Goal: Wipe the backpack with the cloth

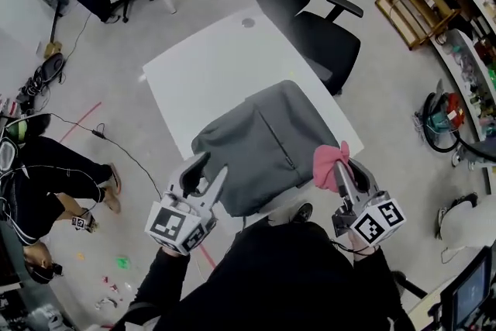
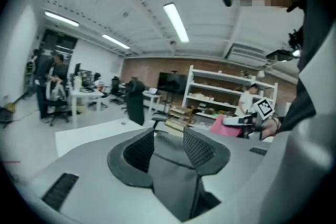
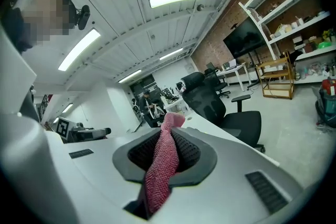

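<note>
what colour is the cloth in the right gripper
Pink cloth, seen best in the right gripper view, pinched between the jaws.

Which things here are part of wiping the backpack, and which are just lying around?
In the job: grey backpack; pink cloth; right gripper, clamped on the cloth; left gripper, open and empty; white table under the backpack.

Lying about: black office chair; wooden rack; floor cables.
</note>
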Demonstrator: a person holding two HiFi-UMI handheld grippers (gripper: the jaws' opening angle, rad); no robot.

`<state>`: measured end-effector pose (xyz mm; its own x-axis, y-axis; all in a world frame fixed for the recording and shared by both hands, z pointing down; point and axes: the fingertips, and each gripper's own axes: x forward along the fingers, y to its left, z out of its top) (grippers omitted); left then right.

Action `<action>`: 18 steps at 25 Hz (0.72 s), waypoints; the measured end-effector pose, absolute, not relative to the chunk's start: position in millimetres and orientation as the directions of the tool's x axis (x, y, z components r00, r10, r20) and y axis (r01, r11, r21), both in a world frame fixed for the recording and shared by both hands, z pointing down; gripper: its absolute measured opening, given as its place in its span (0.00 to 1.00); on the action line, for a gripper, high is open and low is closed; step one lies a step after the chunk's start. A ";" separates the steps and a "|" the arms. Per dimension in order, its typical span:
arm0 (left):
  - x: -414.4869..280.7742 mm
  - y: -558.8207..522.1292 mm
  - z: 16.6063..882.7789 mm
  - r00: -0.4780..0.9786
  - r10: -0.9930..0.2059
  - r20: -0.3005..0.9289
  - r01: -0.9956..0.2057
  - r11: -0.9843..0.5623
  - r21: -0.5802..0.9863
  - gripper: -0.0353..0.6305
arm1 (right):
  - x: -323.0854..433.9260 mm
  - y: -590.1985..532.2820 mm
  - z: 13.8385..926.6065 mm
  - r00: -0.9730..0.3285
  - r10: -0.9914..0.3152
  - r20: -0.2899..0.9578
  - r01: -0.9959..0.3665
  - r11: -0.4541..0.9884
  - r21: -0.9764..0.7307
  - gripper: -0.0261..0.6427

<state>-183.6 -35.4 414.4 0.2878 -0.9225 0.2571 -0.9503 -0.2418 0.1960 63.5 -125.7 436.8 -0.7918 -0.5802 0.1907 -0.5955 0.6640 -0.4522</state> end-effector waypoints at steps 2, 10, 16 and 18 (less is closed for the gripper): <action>-131.0 -48.2 407.5 0.435 -0.877 0.205 -0.899 -0.408 0.163 0.34 | 61.8 -116.0 436.1 -0.766 -0.608 0.208 -0.630 0.646 -0.430 0.13; -17.6 -52.9 456.2 0.734 -0.624 0.268 -0.678 -0.699 0.228 0.33 | 111.2 -86.9 451.9 -0.647 -0.714 0.267 -0.747 0.525 -0.407 0.13; -28.1 -46.9 463.1 0.645 -0.672 0.364 -0.758 -0.623 0.195 0.32 | 134.5 -74.3 445.4 -0.649 -0.729 0.216 -0.735 0.528 -0.426 0.13; -27.5 -38.0 461.9 0.591 -0.707 0.387 -0.795 -0.591 0.136 0.31 | 145.6 -67.8 442.3 -0.669 -0.716 0.198 -0.716 0.552 -0.428 0.13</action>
<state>-27.5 -38.0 461.9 0.5915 -0.7073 0.3871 -0.7954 -0.5907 0.1359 145.6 -67.8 442.3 -0.6695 -0.7160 0.1979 -0.7163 0.5515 -0.4275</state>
